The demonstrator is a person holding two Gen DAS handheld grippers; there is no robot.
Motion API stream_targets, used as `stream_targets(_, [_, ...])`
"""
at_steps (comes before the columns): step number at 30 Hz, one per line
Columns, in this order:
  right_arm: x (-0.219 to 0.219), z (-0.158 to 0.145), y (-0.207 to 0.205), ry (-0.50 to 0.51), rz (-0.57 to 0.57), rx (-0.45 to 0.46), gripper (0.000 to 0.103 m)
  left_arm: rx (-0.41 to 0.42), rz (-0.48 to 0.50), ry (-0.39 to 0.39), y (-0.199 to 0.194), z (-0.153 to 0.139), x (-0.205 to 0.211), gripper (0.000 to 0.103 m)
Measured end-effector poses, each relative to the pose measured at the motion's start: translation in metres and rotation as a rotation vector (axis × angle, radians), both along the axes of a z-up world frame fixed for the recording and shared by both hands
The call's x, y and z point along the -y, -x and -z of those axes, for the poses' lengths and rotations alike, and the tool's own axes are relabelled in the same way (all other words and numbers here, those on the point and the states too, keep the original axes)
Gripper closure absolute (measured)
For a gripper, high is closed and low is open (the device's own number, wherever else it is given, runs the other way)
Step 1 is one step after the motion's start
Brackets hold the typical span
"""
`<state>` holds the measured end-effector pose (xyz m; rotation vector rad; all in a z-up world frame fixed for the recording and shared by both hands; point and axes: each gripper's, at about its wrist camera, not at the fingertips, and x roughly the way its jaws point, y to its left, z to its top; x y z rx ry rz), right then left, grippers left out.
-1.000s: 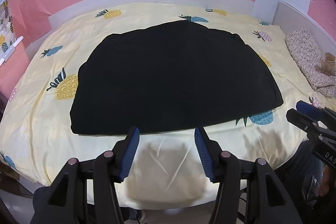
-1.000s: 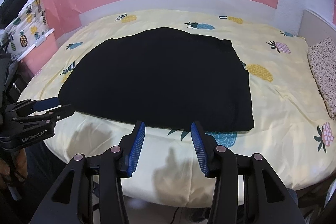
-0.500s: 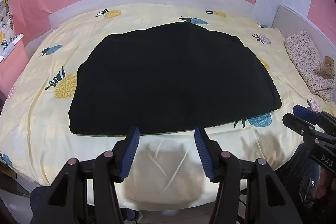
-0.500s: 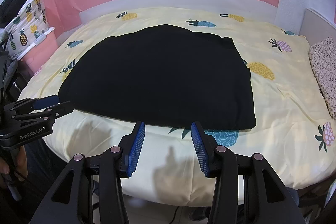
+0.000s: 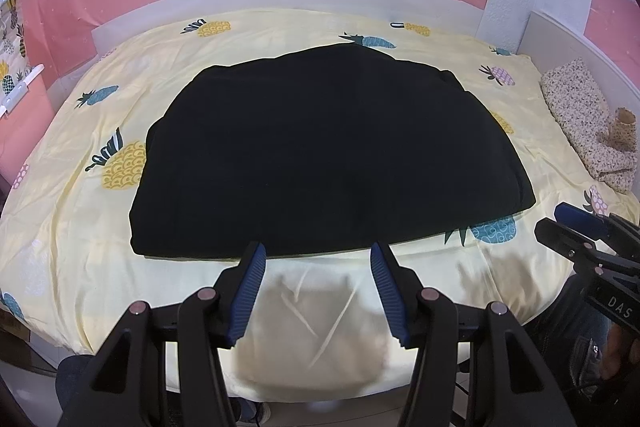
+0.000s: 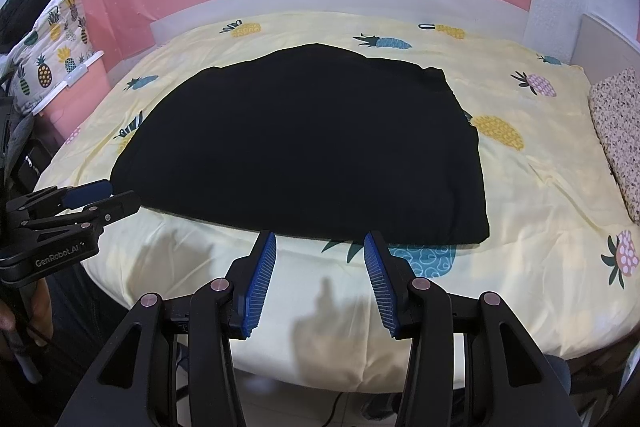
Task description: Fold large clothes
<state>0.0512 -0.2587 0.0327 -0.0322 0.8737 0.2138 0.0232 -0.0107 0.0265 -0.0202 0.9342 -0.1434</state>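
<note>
Black garment [image 5: 332, 155] lies flat in the mid of the bed [image 5: 60, 227], spread wide w/ its near hem running along the bed's front edge. It looks already doubled at least once, since the edges look thick, esp. on the right side, but can't be sure. Laid out flat like this prob. so both hems are reachable from the front for the next fold.

Left gripper [image 5: 316, 259] hovers just short of the near hem, toward its left half; fingers [image 5: 250, 287] spread apart, holding nothing. Right gripper [image 6: 320, 247] sits likewise near the hem's right half, fingers [image 6: 380, 283] released, nothing between them. Neither touches the cloth. Each gripper shows at the edge of the other's view, so they're side by side, apart, roughly matched to the hem corners.

Around: pineapple-print sheet w/ a few creases by the front edge; floral pillow [image 5: 580, 123] at the right end of the bed, w/ a small tan thing on it, can't tell what. Pink wall behind, pineapple-print cloth [image 6: 44, 59] hanging at the left. Nothing lies on or beside the garment; the pillow is well apart, so no obstacle for a fold.
</note>
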Motion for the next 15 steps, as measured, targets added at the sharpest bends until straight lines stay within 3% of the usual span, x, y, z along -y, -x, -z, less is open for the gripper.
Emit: stream_targets(15, [-0.0001, -0.0005, -0.0004, 0.001, 0.001, 0.0, 0.056, 0.007, -0.01, 0.009, 0.0003, -0.002, 0.0029, 0.046])
